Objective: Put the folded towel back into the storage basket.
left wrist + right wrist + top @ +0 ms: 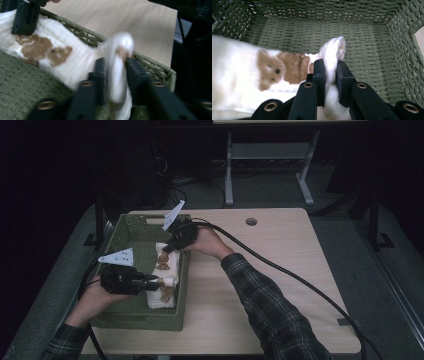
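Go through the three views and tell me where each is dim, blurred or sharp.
High view: dim, dark surroundings, table evenly lit. Left gripper view: motion blur smears the towel fold between the jaws; the basket weave is sharper. Right gripper view: brighter, basket wall crisp, the towel's bear print soft.

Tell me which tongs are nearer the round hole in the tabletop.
Right. The right tongs grip the far end of the white towel in the green basket, closer to the hole. The left tongs hold the towel's near end, farther from it.
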The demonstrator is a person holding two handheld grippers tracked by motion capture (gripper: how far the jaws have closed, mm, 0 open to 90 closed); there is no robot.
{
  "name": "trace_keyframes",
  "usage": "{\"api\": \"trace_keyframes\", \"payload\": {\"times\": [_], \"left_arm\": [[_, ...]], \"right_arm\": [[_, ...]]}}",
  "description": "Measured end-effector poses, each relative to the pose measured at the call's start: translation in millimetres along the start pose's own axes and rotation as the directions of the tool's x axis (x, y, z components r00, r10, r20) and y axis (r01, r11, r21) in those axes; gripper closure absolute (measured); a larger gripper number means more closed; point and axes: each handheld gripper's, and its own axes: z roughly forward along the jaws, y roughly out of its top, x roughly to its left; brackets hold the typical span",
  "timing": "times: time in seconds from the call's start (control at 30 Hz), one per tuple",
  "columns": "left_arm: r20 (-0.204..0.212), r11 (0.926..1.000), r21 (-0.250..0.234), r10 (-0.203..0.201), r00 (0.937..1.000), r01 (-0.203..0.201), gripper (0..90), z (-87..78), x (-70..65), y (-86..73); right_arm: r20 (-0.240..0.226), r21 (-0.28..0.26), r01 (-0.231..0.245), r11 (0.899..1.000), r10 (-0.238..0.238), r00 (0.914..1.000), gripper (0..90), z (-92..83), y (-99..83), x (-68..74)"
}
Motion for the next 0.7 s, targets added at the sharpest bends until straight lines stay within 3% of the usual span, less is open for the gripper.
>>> {"api": "trace_keyframes", "payload": {"times": [0.1,0.23,0.43,0.7], "left_arm": [[-0.015,1.0000,-0.008,-0.004,0.9999,0.004,52.6,2.9,2.1,-0.1],[-0.031,0.9998,-0.021,-0.005,0.9995,0.004,45.3,6.9,4.8,0.8],[-0.032,0.9994,-0.034,-0.005,0.9995,0.004,41.5,11.8,5.3,5.1],[-0.027,0.9991,-0.042,0.001,0.9996,-0.003,41.5,18.6,6.7,9.2]], "right_arm": [[-0.001,0.004,-0.007,1.000,0.007,1.0000,80.5,2.8,-2.4,-2.2],[0.013,0.006,-0.015,1.000,0.015,0.9998,80.5,3.6,-3.3,-5.9],[0.041,-0.016,-0.034,0.999,0.035,0.9985,80.5,-0.6,-4.7,-21.2],[0.063,0.003,-0.048,0.999,0.048,0.9969,80.4,2.1,-10.7,-43.0]]}}
